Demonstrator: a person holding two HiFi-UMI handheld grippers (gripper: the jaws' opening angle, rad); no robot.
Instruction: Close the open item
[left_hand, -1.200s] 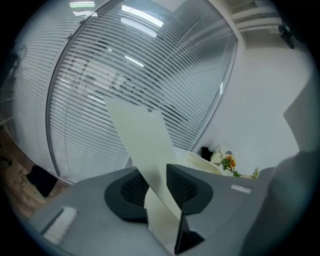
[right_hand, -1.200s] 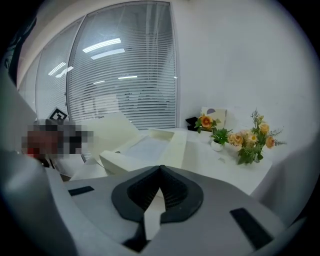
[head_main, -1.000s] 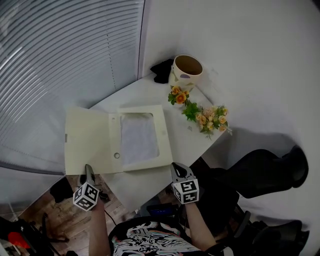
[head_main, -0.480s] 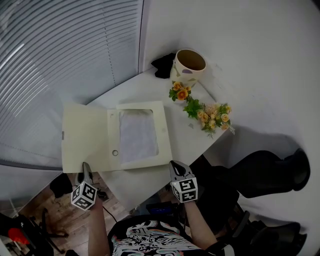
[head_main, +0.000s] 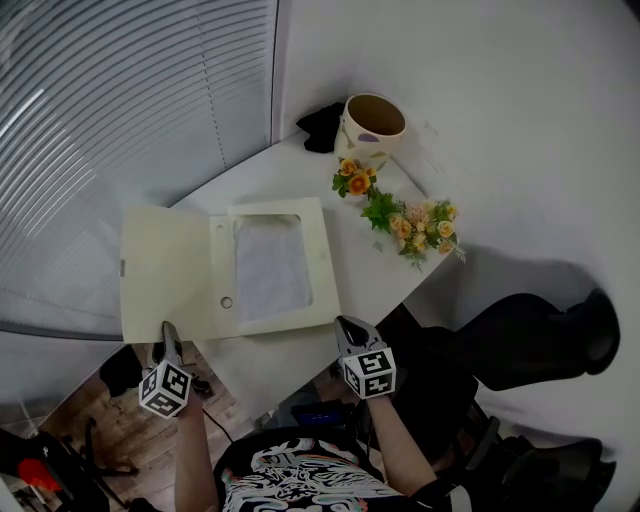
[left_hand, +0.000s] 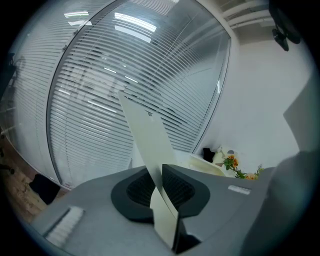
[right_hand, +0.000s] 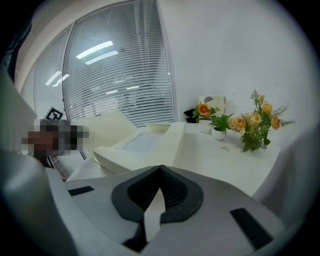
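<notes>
Lying open at the table's (head_main: 290, 180) left edge, the box (head_main: 272, 268) hangs its lid (head_main: 165, 272) past that edge. Jaws of the left gripper (head_main: 168, 331) have just been closing and clamp the lid's near rim. Jaws of the right gripper (head_main: 346, 325) are together, empty, at the near edge.

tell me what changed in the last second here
The left tongs have just been closing on the open cover of the file box; the cover's near edge stands between them and now looks pinched. Nothing else visibly moved: the cover is still folded out to the left, the right tongs stay shut and empty, and the vase and flowers are unmoved.
</notes>
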